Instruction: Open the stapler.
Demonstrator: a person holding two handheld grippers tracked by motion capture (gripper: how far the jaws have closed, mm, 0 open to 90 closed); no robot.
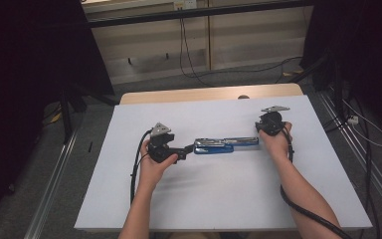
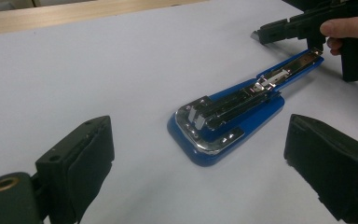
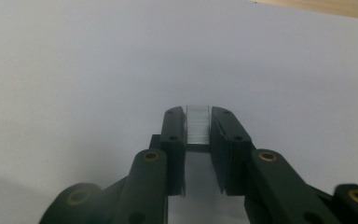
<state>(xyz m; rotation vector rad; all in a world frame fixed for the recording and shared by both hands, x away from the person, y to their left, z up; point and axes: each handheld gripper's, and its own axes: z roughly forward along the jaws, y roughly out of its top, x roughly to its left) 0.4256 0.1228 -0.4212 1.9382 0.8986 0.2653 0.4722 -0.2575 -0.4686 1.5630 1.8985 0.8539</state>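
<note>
A: Blue and chrome, that stapler (image 1: 226, 145) lies flat on the white sheet (image 1: 219, 199), swung fully open, between your two hands. Its long axis runs left to right in the high view.

B: Where is your left gripper (image 1: 181, 152)?

A: Just beside the stapler's left end. In the left gripper view your jaws stand wide apart with nothing between them, and the stapler's (image 2: 228, 119) rounded blue base sits ahead of them on the sheet, chrome plate up. Its magazine arm stretches away toward your other hand.

B: And your right gripper (image 1: 259, 130)?

A: It sits at the stapler's right end in the high view. From the left gripper view, your right gripper (image 2: 307, 28) hangs over the tip of the open arm; I cannot tell whether it touches that tip. Your fingers (image 2: 349, 29) wrap its handle.

B: What do its jaws hold?

A: In the right gripper view your pads (image 3: 223, 135) are drawn close together and pinch a strip of staples (image 3: 197, 125), silvery and ribbed, which stands upright between them. Behind it there is bare white sheet.

B: Anything else on the table?

A: A strip of pale wood (image 1: 204, 93) shows along the table's far edge, beyond the sheet. Cables (image 1: 137, 164) trail from both grippers back toward you, the right one looping down past your forearm.
</note>
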